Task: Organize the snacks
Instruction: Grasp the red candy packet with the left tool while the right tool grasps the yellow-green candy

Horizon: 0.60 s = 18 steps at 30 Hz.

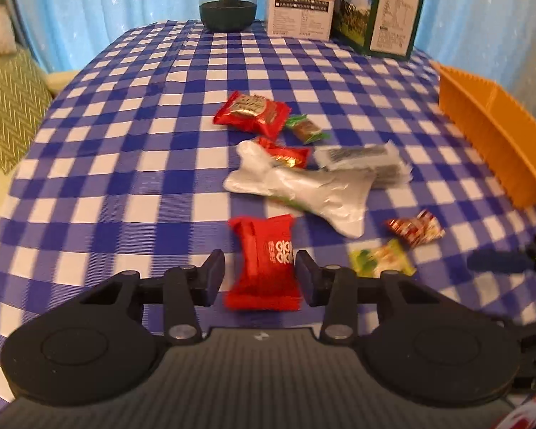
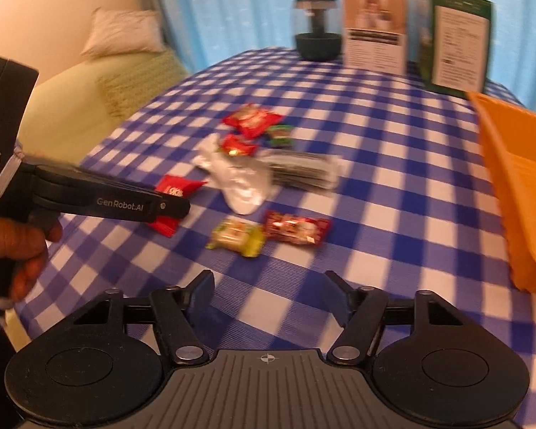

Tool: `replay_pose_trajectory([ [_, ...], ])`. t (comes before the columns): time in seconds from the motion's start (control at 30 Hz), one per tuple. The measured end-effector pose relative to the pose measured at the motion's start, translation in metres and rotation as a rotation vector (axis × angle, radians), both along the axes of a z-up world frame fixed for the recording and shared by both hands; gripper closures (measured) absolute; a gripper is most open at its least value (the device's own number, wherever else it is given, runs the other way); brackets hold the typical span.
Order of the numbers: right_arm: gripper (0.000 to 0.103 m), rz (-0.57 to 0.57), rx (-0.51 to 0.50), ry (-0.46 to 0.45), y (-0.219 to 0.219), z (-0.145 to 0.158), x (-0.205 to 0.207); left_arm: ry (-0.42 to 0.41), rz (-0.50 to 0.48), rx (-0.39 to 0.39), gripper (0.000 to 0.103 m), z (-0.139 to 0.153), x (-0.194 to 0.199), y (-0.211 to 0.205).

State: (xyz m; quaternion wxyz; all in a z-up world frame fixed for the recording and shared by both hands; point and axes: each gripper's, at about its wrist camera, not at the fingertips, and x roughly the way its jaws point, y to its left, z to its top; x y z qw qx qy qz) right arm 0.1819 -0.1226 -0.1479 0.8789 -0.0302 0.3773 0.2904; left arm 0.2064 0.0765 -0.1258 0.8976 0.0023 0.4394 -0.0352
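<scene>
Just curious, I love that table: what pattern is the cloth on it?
A blue-and-white check on the tablecloth, clearest in the left wrist view.
</scene>
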Motion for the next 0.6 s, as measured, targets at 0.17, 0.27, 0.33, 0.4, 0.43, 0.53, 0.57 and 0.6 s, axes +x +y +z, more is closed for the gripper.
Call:
replay_pose_trajectory([
  [0.17, 0.045, 0.049, 0.011, 0.019, 0.022, -0.008, 0.013, 0.016, 0.036, -0.097, 0.065, -0.003, -0.005, 0.024],
  [0.27, 0.045, 0.067, -0.007, -0.013, 0.035, -0.01, 0.019, 0.008, 0.029, -0.091, 0.065, -0.003, -0.006, 0.025],
  [0.33, 0.045, 0.088, -0.033, -0.043, 0.044, -0.011, 0.022, 0.004, 0.018, -0.084, 0.065, -0.003, -0.007, 0.024],
  [0.4, 0.045, 0.125, -0.088, -0.095, 0.054, -0.014, 0.023, 0.003, 0.012, -0.085, 0.065, -0.003, -0.007, 0.026],
  [0.43, 0.045, 0.139, -0.103, -0.116, 0.056, -0.015, 0.024, 0.002, 0.014, -0.09, 0.065, -0.003, -0.007, 0.026],
  [0.53, 0.048, 0.131, -0.089, -0.111, 0.057, -0.017, 0.031, 0.002, 0.017, -0.099, 0.064, -0.002, -0.007, 0.027],
  [0.57, 0.051, 0.127, -0.092, -0.111, 0.058, -0.017, 0.032, 0.001, 0.016, -0.098, 0.064, -0.002, -0.007, 0.026],
  [0.6, 0.053, 0.121, -0.092, -0.109, 0.058, -0.017, 0.032, 0.001, 0.013, -0.098, 0.064, -0.002, -0.007, 0.026],
])
